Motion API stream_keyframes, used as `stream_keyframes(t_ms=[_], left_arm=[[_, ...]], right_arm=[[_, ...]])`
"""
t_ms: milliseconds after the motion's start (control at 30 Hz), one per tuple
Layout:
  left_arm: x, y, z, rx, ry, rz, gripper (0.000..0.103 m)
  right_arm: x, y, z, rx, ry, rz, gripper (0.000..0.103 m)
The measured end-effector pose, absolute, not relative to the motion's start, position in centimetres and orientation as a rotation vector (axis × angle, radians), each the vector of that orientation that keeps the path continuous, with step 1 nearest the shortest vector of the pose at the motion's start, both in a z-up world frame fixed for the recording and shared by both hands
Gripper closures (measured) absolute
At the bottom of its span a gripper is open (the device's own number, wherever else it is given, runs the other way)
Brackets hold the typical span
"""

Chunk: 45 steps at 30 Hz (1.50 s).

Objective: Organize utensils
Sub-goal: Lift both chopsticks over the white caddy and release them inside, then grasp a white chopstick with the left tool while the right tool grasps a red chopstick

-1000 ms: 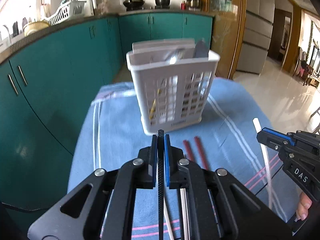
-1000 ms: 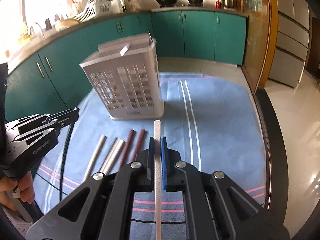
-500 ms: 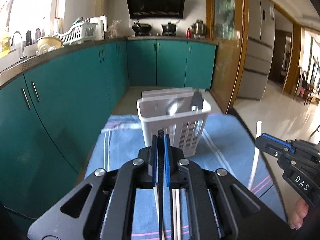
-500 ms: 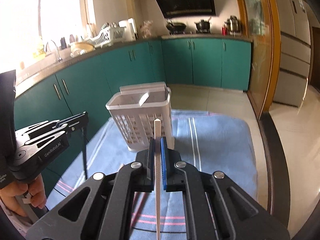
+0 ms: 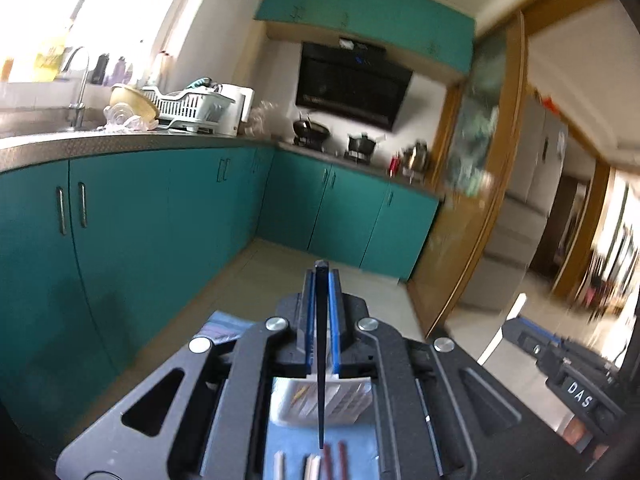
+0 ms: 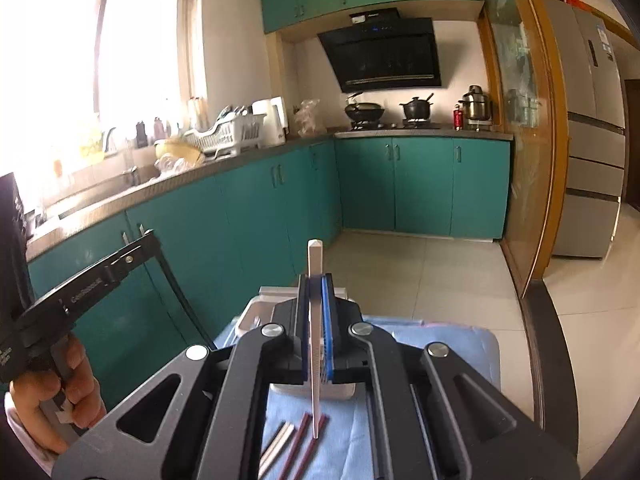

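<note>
Left wrist view first: the left gripper (image 5: 321, 280) is pinching a black chopstick (image 5: 320, 360) between its blue pads, the stick running straight down the middle of the frame, one end poking just past the fingertips and the other end hanging above the blue cloth (image 5: 288, 440). Beneath the gripper sits the white basket (image 5: 348, 400), seen through the gap in the gripper's frame. On the cloth in front of the basket lie white chopsticks (image 5: 312, 466) and dark red chopsticks (image 5: 334, 460), side by side. Off to the right edge, blurred, the right gripper (image 5: 520, 328) carries a white chopstick (image 5: 506, 330).

Over to the right wrist view: the right gripper (image 6: 316, 280) is clamped on that white chopstick (image 6: 315, 340), which stands well past the fingertips at the top and ends low over the cloth (image 6: 440, 340). The basket (image 6: 256, 312) sits just behind and under the fingers, mostly hidden. Dark red chopsticks (image 6: 300, 436) and pale ones (image 6: 278, 440) lie on the cloth below. At the left, a hand (image 6: 60, 396) grips the left gripper (image 6: 148, 238), the black chopstick (image 6: 180, 292) slanting down from it. Teal cabinets (image 6: 420, 184) line the background.
</note>
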State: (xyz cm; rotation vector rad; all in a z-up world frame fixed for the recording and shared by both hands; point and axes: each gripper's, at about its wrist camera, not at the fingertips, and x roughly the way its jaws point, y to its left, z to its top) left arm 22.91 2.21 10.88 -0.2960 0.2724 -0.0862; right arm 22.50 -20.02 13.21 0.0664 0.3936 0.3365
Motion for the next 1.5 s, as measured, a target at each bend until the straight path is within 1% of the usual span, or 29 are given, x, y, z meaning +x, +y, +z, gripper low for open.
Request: stream_keyframes(t_ms=[100, 267, 433, 533, 733, 1000, 1067, 1133, 1167, 1267, 1333, 1467, 1500], left_arm=[[23.8, 3.4, 12.0, -0.371, 0.236, -0.075, 0.097], [23.8, 5.6, 13.9, -0.478, 0.132, -0.033, 0.097], [24.9, 6.0, 14.9, -0.509, 0.068, 0.037, 0.097], [26.6, 5.0, 14.2, -0.461, 0.094, 0.066, 0.097], [29.1, 2.7, 10.4, -0.367, 0.16, 0.091, 0.097], [29.6, 1.3, 7.8, -0.311, 0.225, 0.067, 0.097], [29.3, 1.2, 7.7, -0.306, 0.226, 0.06, 0.096], [28.8, 1.2, 7.7, -0.297, 0.219, 0.055, 0.096], [28.4, 1.1, 7.7, -0.294, 0.218, 0.053, 0.096], [27.5, 1.3, 7.5, -0.297, 0.222, 0.042, 0.092], [26.6, 1.6, 7.3, -0.299, 0.227, 0.038, 0.089], [24.3, 1.9, 5.6, -0.258, 0.277, 0.047, 0.073], [23.9, 1.9, 4.5, -0.238, 0.316, 0.05, 0.072]], right_arm=[[23.5, -20.7, 15.2, 0.104, 0.361, 0.333, 0.096], [24.1, -21.7, 18.7, 0.157, 0.245, 0.316, 0.096], [25.7, -20.8, 20.1, 0.168, 0.162, 0.29, 0.096], [27.4, -19.9, 18.5, 0.142, 0.186, 0.271, 0.096], [30.1, -18.7, 13.3, 0.115, 0.252, 0.283, 0.096], [30.8, -18.4, 10.3, 0.116, 0.299, 0.293, 0.096], [30.5, -18.7, 9.9, 0.124, 0.308, 0.291, 0.094], [29.9, -19.2, 9.6, 0.124, 0.307, 0.283, 0.088], [29.7, -19.3, 9.5, 0.124, 0.307, 0.278, 0.086], [28.4, -20.3, 9.3, 0.137, 0.301, 0.268, 0.084], [27.1, -21.3, 9.1, 0.145, 0.296, 0.249, 0.079], [23.6, -24.0, 7.5, 0.193, 0.326, 0.215, 0.076], [23.0, -24.5, 6.7, 0.201, 0.348, 0.211, 0.076]])
